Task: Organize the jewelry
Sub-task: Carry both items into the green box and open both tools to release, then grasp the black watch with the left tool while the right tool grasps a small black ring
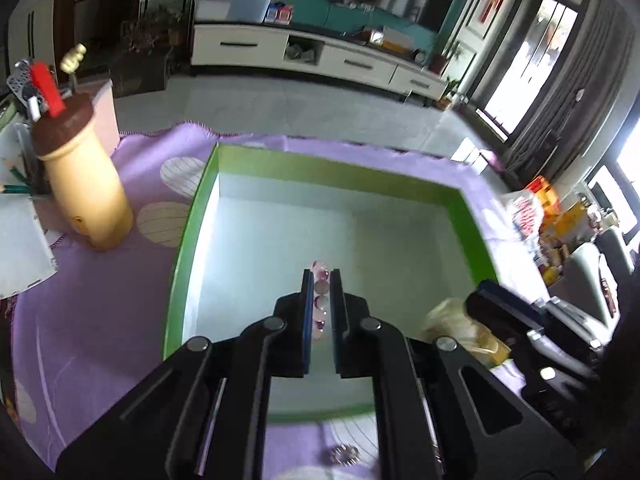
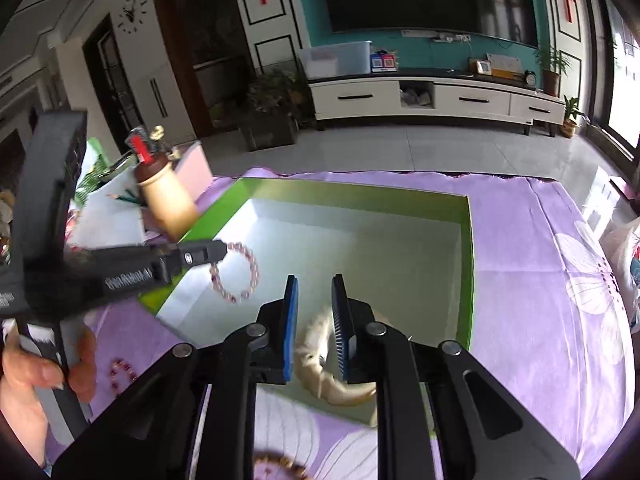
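Observation:
A green box with a white inside lies on the purple cloth. My left gripper is shut on a pink bead bracelet, seen edge-on between its fingers above the box floor. From the right wrist view the left gripper reaches in from the left, and the bracelet hangs as a ring from its tips over the box's left side. My right gripper is shut on a cream bangle over the box's near edge. The right gripper shows at the box's right rim.
A tan bottle-shaped holder with a brown lid stands left of the box beside papers. A dark red bead bracelet and a brown bead bracelet lie on the cloth near me. Snack bags sit at the right. A hand grips the left tool.

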Demonstrator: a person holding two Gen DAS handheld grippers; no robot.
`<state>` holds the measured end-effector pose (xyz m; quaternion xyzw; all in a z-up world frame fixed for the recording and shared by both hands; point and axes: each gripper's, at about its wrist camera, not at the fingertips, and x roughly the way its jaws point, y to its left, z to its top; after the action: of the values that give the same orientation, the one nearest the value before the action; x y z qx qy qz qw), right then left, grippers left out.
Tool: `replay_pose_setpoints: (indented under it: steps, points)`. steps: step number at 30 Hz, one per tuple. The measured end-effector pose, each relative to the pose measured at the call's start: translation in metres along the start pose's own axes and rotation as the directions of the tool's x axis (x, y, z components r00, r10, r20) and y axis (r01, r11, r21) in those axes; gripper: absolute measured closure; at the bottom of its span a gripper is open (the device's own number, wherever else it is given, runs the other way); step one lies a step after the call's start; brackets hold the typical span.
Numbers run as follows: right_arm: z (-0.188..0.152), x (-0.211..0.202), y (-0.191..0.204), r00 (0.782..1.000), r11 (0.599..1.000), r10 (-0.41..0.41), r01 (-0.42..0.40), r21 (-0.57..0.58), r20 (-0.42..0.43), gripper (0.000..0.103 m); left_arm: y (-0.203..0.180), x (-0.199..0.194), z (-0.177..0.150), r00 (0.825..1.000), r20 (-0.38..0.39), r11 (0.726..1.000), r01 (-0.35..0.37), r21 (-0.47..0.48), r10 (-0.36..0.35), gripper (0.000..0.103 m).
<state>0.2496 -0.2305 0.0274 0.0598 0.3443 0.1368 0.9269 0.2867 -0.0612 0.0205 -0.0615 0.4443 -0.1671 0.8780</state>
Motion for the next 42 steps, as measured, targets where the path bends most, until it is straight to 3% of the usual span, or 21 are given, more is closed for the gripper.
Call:
replay_pose_setpoints:
  steps: [2,4,7,13,18,26,33,36,42]
  points:
    - [0.002,0.003,-0.003,1.0,1.0,-0.007,0.007,0.013,0.001,0.075,0.001,0.008,0.002,1.0,-0.006,1.0,-0.017,0.004,0.017,0.093]
    - [0.003,0.001,-0.004,1.0,0.999,-0.024,0.024,0.024,0.014,0.063,0.006,0.003,0.003,1.0,0.009,1.0,-0.01,-0.011,0.01,0.071]
    - [-0.001,-0.012,-0.004,0.999,0.999,-0.011,0.009,0.041,0.033,0.062,0.01,-0.017,-0.001,0.999,0.05,0.999,-0.018,-0.026,0.02,0.047]
    - [-0.019,-0.046,0.002,0.999,0.999,-0.003,0.001,0.054,0.035,0.057,0.019,-0.073,-0.025,0.992,0.085,0.995,-0.09,-0.042,0.093,0.026]
    - [-0.039,-0.081,0.017,0.999,0.997,0.025,-0.028,0.079,0.04,0.051,0.026,-0.116,-0.064,0.985,0.094,0.989,-0.144,-0.035,0.147,0.018]
    - [-0.074,-0.114,0.042,1.0,0.998,0.0,0.0,0.061,0.012,0.047,0.046,-0.153,-0.124,0.983,0.054,0.983,-0.17,-0.063,0.174,0.017]
    - [-0.112,-0.118,0.052,0.999,0.999,0.007,-0.006,0.033,-0.047,0.047,0.043,-0.141,-0.175,0.989,-0.031,0.989,-0.146,-0.014,0.146,0.017]
    - [-0.13,-0.104,0.059,0.993,1.0,0.009,-0.011,-0.022,-0.115,0.047,0.04,-0.126,-0.184,0.99,-0.084,0.993,-0.115,0.017,0.116,0.017]
    - [-0.16,-0.075,0.077,0.97,0.986,-0.014,-0.026,-0.164,-0.244,0.047,0.032,-0.114,-0.192,0.988,-0.107,0.99,-0.104,0.093,0.114,0.017]
